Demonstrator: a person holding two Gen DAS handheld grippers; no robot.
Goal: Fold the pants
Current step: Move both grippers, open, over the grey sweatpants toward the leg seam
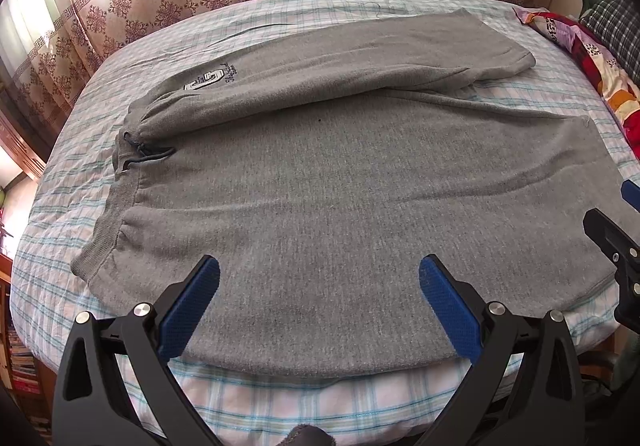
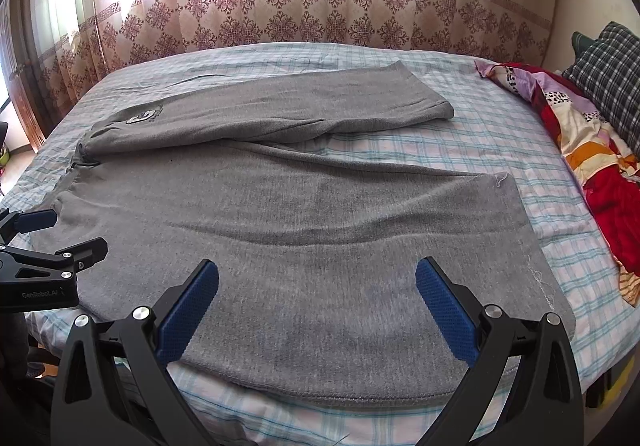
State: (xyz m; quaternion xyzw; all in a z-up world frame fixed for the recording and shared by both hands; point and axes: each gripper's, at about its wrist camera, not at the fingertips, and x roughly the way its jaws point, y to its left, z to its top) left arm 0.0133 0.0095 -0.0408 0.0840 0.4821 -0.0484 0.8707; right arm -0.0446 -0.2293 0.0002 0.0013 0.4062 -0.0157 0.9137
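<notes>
The grey pants (image 1: 340,174) lay spread across the frame's centre on the bed (image 1: 280,398). The left gripper (image 1: 320,306) and right gripper (image 2: 318,310) hovered wide open, empty. Each should probably pinch the near edge through both layers before lifting evenly.

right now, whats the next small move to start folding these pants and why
Probably lower both open grippers, left and right, onto the near leg's edge and pinch it: the pants lie flat with legs spread apart, and neither gripper holds cloth.
</notes>
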